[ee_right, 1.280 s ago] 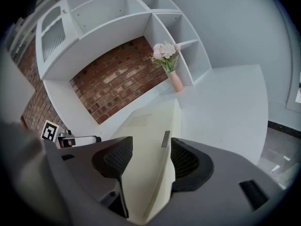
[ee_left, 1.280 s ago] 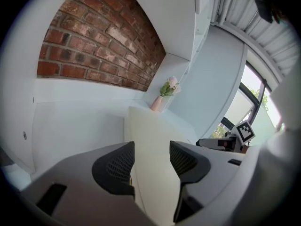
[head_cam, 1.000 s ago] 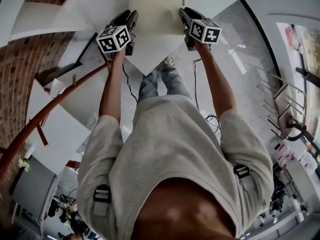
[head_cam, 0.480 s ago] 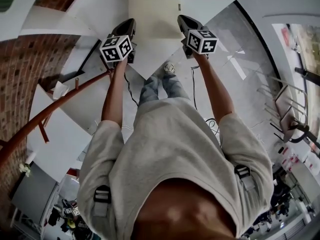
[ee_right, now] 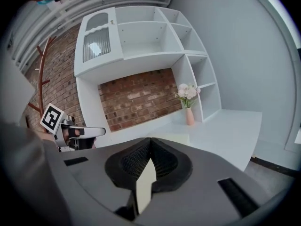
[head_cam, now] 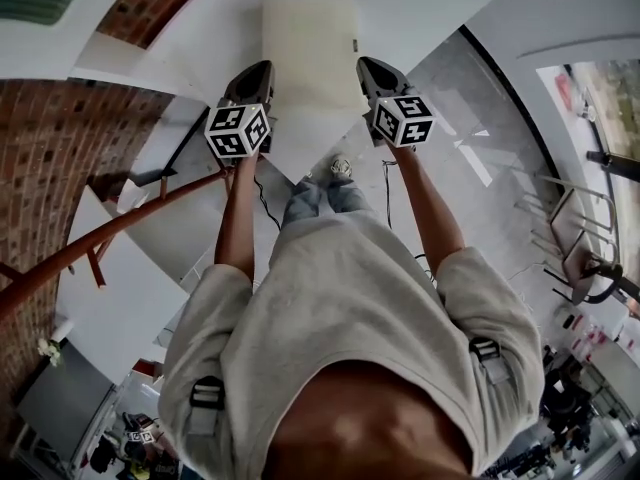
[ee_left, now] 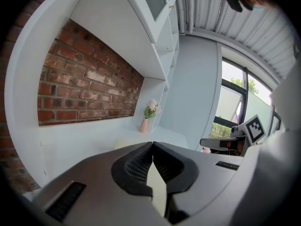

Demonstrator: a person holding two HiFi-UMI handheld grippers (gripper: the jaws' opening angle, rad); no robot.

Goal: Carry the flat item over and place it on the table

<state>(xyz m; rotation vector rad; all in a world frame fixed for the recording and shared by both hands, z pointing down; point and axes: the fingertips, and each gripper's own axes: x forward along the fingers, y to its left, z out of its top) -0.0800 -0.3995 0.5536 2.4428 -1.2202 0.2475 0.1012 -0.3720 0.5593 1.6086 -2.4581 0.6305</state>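
Note:
A cream flat item [head_cam: 310,43] lies out ahead of me over the white counter [head_cam: 425,8]; whether it still rests on the counter I cannot tell. My left gripper [head_cam: 262,70] is shut on its near left edge and my right gripper [head_cam: 366,65] is shut on its near right edge. In the left gripper view the dark ribbed pads [ee_left: 136,166] meet at the tips with a cream sliver of the flat item [ee_left: 158,189] pinched between them. The right gripper view shows the same: the flat item [ee_right: 145,185] is clamped between the pads [ee_right: 165,164].
A brick-backed white shelf unit [ee_right: 141,36] stands behind the counter, with a pink vase of flowers [ee_right: 189,113] on it. A reddish-brown coat rack [head_cam: 100,238] rises at my left. Cables [head_cam: 262,193] trail on the floor and chairs [head_cam: 575,238] stand at the right.
Both grippers have drifted lower in the head view, still at the item's near edge. The whole cream item now shows, where before its far end was cut off.

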